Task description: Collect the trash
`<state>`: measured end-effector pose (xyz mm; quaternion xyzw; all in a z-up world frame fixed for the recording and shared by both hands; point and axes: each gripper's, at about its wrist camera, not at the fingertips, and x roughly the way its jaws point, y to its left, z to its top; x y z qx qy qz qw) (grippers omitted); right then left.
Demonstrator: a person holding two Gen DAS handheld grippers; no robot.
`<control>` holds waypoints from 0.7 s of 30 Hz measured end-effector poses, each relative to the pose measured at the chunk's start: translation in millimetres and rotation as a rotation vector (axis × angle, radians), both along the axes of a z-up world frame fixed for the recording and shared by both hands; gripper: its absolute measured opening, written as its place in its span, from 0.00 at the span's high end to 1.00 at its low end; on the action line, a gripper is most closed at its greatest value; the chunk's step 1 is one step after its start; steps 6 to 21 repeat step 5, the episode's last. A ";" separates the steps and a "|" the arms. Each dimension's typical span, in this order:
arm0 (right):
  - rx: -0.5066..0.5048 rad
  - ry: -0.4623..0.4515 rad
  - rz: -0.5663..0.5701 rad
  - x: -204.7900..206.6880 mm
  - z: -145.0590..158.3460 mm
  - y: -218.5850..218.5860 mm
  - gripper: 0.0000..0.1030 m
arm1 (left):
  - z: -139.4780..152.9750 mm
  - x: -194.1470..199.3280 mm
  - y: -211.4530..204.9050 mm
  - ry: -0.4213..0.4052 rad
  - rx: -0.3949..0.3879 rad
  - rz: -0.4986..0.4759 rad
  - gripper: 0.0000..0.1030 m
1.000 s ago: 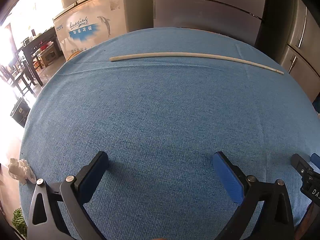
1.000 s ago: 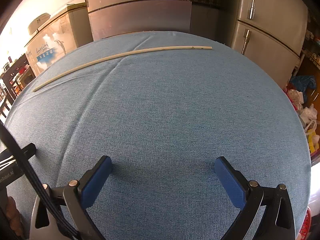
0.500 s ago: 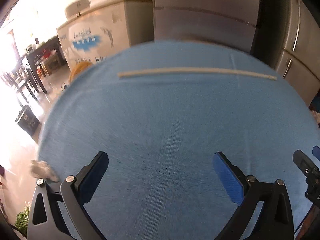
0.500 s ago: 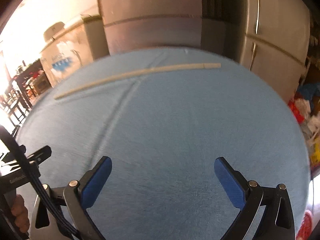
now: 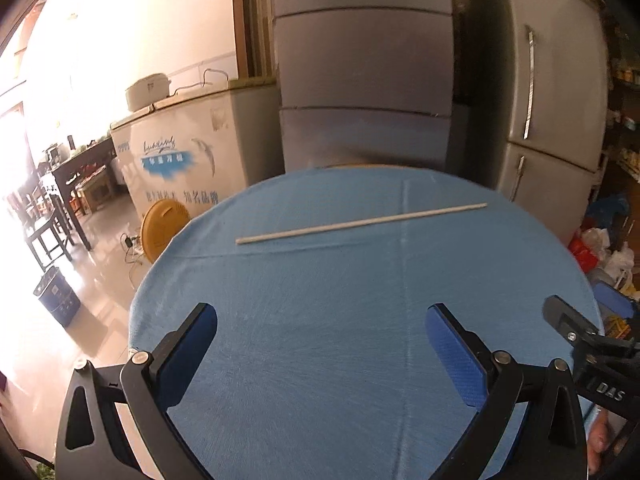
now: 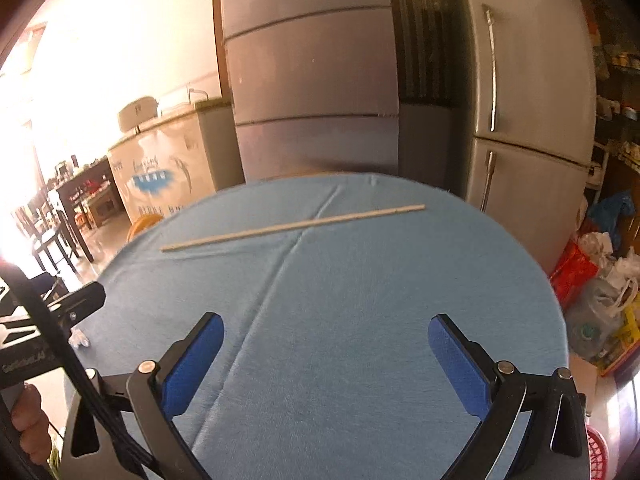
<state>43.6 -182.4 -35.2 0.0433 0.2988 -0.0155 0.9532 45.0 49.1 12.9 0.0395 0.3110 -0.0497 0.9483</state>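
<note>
Honestly, with both the left tool (image 5: 320, 344) and right tool (image 6: 326, 354) spread wide and empty, that thin stick (image 5: 362, 222) lying flat across the far tabletop (image 5: 340, 320) could easily roll or slip from the pads.

Few words can be read around my two tongs.

On the body of my right gripper (image 5: 608, 390), seen at the edge of the left camera, I read the white letters "DAS". My left gripper (image 6: 28, 364) also has white lettering in the right camera, but it is too blurred to read. The white chest freezer (image 5: 180, 156) has a cursive brand word above a blue splash with Chinese characters and a dolphin drawing; a second row of Chinese characters is lower, and I cannot read these surely.
</note>
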 end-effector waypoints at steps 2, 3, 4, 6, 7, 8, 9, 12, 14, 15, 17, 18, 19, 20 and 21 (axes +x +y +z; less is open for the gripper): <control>0.004 -0.013 -0.002 -6.9 6.4 -0.8 0.00 | 7.9 -8.6 0.1 -0.018 -0.004 -0.005 0.00; 0.002 -0.019 -0.002 -10.3 9.2 -0.4 0.00 | 10.1 -11.8 -0.3 -0.023 -0.004 -0.010 0.00; -0.003 -0.023 -0.001 -13.1 11.7 -0.1 0.00 | 13.1 -15.6 -0.7 -0.030 -0.003 -0.016 0.00; -0.008 -0.024 0.001 -15.0 13.0 0.8 0.00 | 15.1 -18.9 -1.2 -0.036 -0.001 -0.016 0.00; -0.008 -0.024 0.001 -15.0 13.0 0.8 0.00 | 15.1 -18.9 -1.2 -0.036 -0.001 -0.016 0.00; -0.008 -0.024 0.001 -15.0 13.0 0.8 0.00 | 15.1 -18.9 -1.2 -0.036 -0.001 -0.016 0.00; -0.008 -0.024 0.001 -15.0 13.0 0.8 0.00 | 15.1 -18.9 -1.2 -0.036 -0.001 -0.016 0.00; -0.008 -0.024 0.001 -15.0 13.0 0.8 0.00 | 15.1 -18.9 -1.2 -0.036 -0.001 -0.016 0.00; -0.008 -0.024 0.001 -15.0 13.0 0.8 0.00 | 15.1 -18.9 -1.2 -0.036 -0.001 -0.016 0.00; -0.008 -0.024 0.001 -15.0 13.0 0.8 0.00 | 15.1 -18.9 -1.2 -0.036 -0.001 -0.016 0.00; -0.008 -0.024 0.001 -15.0 13.0 0.8 0.00 | 15.1 -18.9 -1.2 -0.036 -0.001 -0.016 0.00; -0.008 -0.024 0.001 -15.0 13.0 0.8 0.00 | 15.1 -18.9 -1.2 -0.036 -0.001 -0.016 0.00; -0.008 -0.024 0.001 -15.0 13.0 0.8 0.00 | 15.1 -18.9 -1.2 -0.036 -0.001 -0.016 0.00; -0.008 -0.024 0.001 -15.0 13.0 0.8 0.00 | 15.1 -18.9 -1.2 -0.036 -0.001 -0.016 0.00; -0.008 -0.024 0.001 -15.0 13.0 0.8 0.00 | 15.1 -18.9 -1.2 -0.036 -0.001 -0.016 0.00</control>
